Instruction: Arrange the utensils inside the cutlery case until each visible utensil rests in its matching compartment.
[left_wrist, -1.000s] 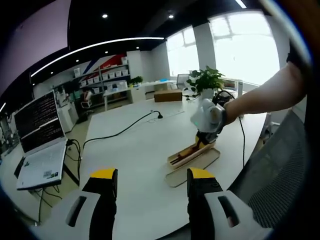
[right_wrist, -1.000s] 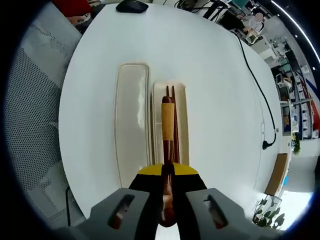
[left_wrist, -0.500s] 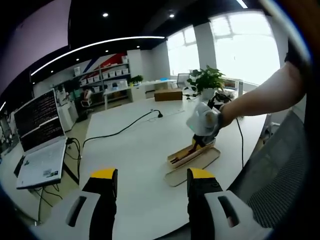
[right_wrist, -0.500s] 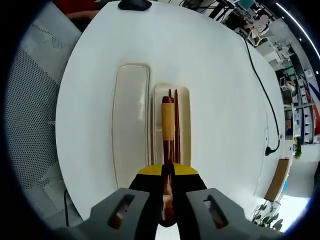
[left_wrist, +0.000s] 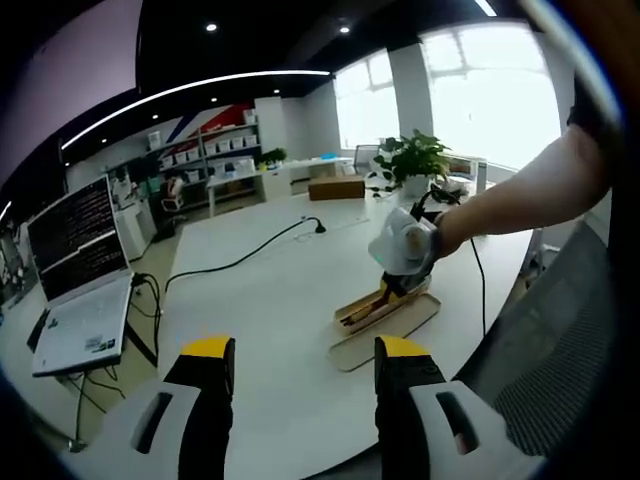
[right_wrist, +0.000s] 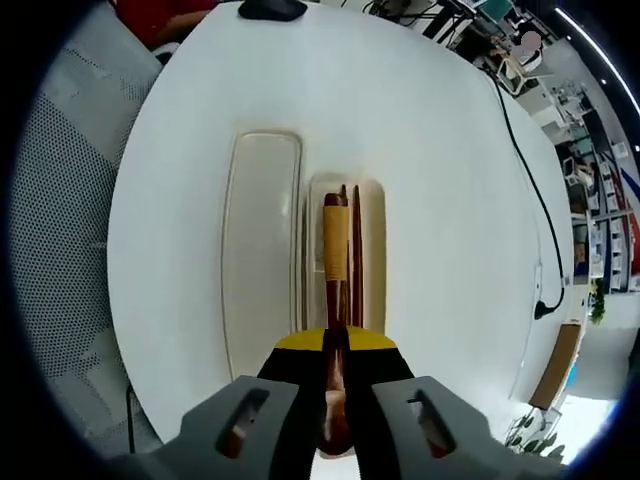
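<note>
The beige cutlery case lies on the white table, its lid (right_wrist: 262, 250) beside its base (right_wrist: 374, 260). A pair of dark chopsticks (right_wrist: 356, 240) rests in the base. My right gripper (right_wrist: 335, 345) is shut on a brown wooden utensil (right_wrist: 335, 235) with a yellow band, held lengthwise above the base. In the left gripper view the right gripper (left_wrist: 400, 250) hangs over the case (left_wrist: 390, 318), carried by a person's arm. My left gripper (left_wrist: 305, 380) stands open near the table's edge, well apart from the case, with nothing between its jaws.
A laptop (left_wrist: 85, 320) sits at the table's left end and a black cable (left_wrist: 240, 262) runs across the top. A potted plant (left_wrist: 412, 158) stands behind the case. Mesh chairs (left_wrist: 560, 330) (right_wrist: 60, 200) flank the table. A black mouse (right_wrist: 266, 10) lies beyond the case.
The right gripper has lifted slightly with the utensil, so the case looks a little smaller and farther. The left gripper has stayed still and open.
</note>
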